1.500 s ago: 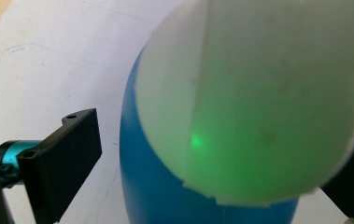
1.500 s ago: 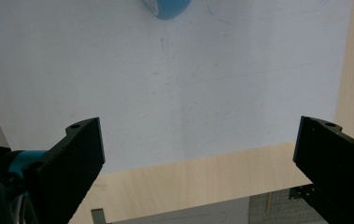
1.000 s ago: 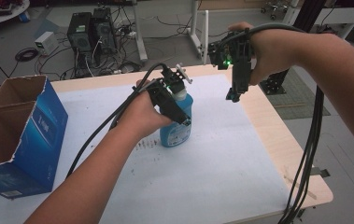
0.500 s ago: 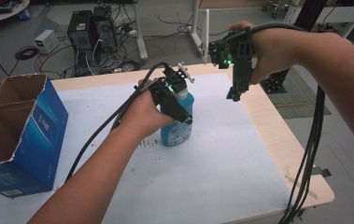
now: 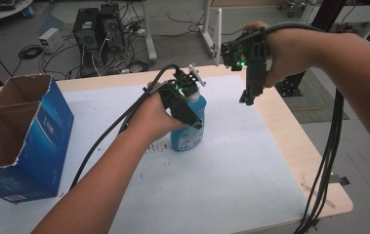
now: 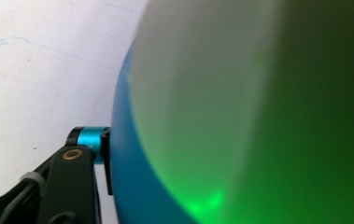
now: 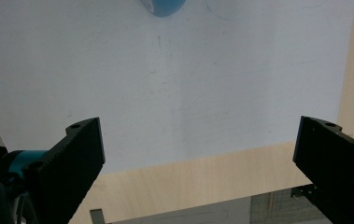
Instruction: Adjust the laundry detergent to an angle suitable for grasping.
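Observation:
A blue bottle (image 5: 186,139) with a white top stands upright on the white sheet near the table's middle. My left gripper (image 5: 195,118) reaches down over it from the left. Its jaws have just been closing and now press on the bottle's body. In the left gripper view one black finger (image 6: 74,179) lies against the blue wall of the bottle (image 6: 123,177), and the other finger is hidden behind it. My right gripper (image 5: 247,99) hangs in the air above the table's far right, pointing down, open and with nothing in it (image 7: 198,135). The bottle's base (image 7: 164,7) shows far beyond it.
A torn cardboard box (image 5: 26,141) with a blue side stands open at the table's left. The white sheet (image 5: 231,175) covers most of the wooden tabletop (image 5: 295,146). Thick cables (image 5: 329,161) hang from my right arm past the right edge. Computers (image 5: 97,29) and wires lie on the floor behind.
The left gripper's jaws have drawn in onto the blue bottle. Both hands stay in place, and the bottle has not shifted.

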The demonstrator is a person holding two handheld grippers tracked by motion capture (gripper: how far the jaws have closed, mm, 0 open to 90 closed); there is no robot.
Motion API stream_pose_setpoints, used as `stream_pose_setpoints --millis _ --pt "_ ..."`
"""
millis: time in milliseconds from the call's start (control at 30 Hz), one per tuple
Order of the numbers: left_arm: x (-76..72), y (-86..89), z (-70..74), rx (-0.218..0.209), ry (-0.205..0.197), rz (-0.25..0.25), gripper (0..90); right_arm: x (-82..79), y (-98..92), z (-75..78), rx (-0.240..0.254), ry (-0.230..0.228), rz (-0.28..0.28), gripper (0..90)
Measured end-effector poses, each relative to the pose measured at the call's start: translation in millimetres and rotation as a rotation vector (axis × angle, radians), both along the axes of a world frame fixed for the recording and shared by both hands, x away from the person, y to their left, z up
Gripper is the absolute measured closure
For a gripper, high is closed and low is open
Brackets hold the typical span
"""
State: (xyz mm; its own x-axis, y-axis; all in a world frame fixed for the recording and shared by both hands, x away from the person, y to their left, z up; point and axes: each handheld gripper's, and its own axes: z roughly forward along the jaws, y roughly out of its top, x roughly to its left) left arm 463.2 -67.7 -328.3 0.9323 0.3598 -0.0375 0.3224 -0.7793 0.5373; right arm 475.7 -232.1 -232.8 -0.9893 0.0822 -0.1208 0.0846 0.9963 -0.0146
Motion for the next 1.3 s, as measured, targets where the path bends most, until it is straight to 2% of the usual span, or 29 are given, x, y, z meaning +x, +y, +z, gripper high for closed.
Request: stream_pose_setpoints --millis 33,400,667,700,767,867,1033,1167,1300 --pt "-0.5 -0.2 0.5 0.001 -0.011 0.002 42.0 -0.3 0.2 -0.2 0.001 0.002 -0.002 1.1" --pt "-4.3 -2.0 1.4 0.0 -0.022 0.024 43.6 -2.4 -0.8 -1.1 -0.004 0.006 -0.008 1.1" --pt "-12.8 3.7 10.7 -0.008 -0.042 0.0 43.8 -4.9 -0.9 1.0 -0.001 -0.001 -0.002 1.1" --pt "-18.4 9.8 15.9 -0.03 -0.044 -0.007 43.8 -6.1 0.2 1.2 0.003 -0.006 -0.004 1.1" --pt "-20.2 12.0 17.8 -0.031 -0.041 -0.013 43.8 -6.4 1.5 1.7 0.003 -0.008 -0.001 1.1" --pt "-24.6 16.1 21.6 -0.026 -0.038 -0.026 43.8 -6.7 3.6 2.1 0.008 -0.01 0.003 1.1" --pt "-40.8 31.4 35.2 0.001 -0.053 -0.067 43.8 -10.7 11.7 2.5 0.006 -0.013 0.017 1.1" --pt "-55.0 45.8 42.5 -0.023 -0.052 -0.086 43.8 -12.6 18.3 1.5 0.009 -0.013 0.021 1.1" --pt "-63.5 57.8 49.2 -0.016 -0.049 -0.13 43.8 -14.8 25.4 -1.3 0.015 -0.01 0.028 1.1"
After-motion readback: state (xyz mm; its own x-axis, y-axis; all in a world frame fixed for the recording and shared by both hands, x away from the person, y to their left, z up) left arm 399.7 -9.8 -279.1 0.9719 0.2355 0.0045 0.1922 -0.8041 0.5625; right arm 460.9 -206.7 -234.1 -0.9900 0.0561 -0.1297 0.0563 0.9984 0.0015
